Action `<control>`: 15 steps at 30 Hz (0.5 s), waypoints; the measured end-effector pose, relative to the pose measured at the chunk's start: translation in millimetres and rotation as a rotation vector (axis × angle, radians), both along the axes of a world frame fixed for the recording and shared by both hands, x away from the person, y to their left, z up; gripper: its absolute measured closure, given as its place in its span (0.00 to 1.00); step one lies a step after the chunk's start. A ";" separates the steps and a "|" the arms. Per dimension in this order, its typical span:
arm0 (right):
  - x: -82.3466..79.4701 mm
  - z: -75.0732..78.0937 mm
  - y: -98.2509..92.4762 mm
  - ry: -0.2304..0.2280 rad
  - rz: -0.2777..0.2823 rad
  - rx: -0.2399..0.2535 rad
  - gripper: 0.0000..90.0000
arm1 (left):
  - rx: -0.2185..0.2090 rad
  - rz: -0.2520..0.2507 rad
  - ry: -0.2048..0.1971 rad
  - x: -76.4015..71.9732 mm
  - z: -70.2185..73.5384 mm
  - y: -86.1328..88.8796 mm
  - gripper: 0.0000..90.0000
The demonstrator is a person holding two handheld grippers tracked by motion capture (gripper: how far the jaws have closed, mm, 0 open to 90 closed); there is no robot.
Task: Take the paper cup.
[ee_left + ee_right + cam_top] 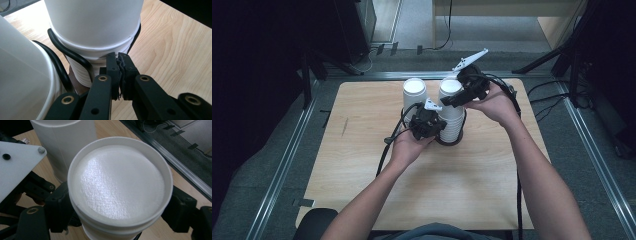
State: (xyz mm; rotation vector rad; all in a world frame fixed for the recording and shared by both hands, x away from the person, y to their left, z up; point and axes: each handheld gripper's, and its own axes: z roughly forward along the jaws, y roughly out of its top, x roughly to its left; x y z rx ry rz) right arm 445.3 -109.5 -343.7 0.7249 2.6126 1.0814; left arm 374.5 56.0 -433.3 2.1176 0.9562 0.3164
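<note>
Two stacks of upturned white paper cups stand in a black wire holder mid-table. The right gripper clasps the right stack's top cup, apparently gripped; the left gripper, jaws pinched together, steadies that stack's base. Next: lift the cup straight up.
</note>
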 end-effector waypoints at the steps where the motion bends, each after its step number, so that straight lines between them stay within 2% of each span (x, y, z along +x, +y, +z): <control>1: 0.4 0.3 0.1 -0.004 0.003 -0.003 0.24 | 0.000 0.000 0.000 0.0 0.0 0.0 0.97; 7: -0.2 2.3 0.9 -0.002 -0.002 -0.010 0.25 | 0.000 -0.003 0.004 0.5 0.0 0.2 0.97; 15: 0.4 5.8 -0.2 -0.008 0.018 -0.016 0.26 | 0.006 -0.003 0.001 0.6 0.0 -0.5 0.98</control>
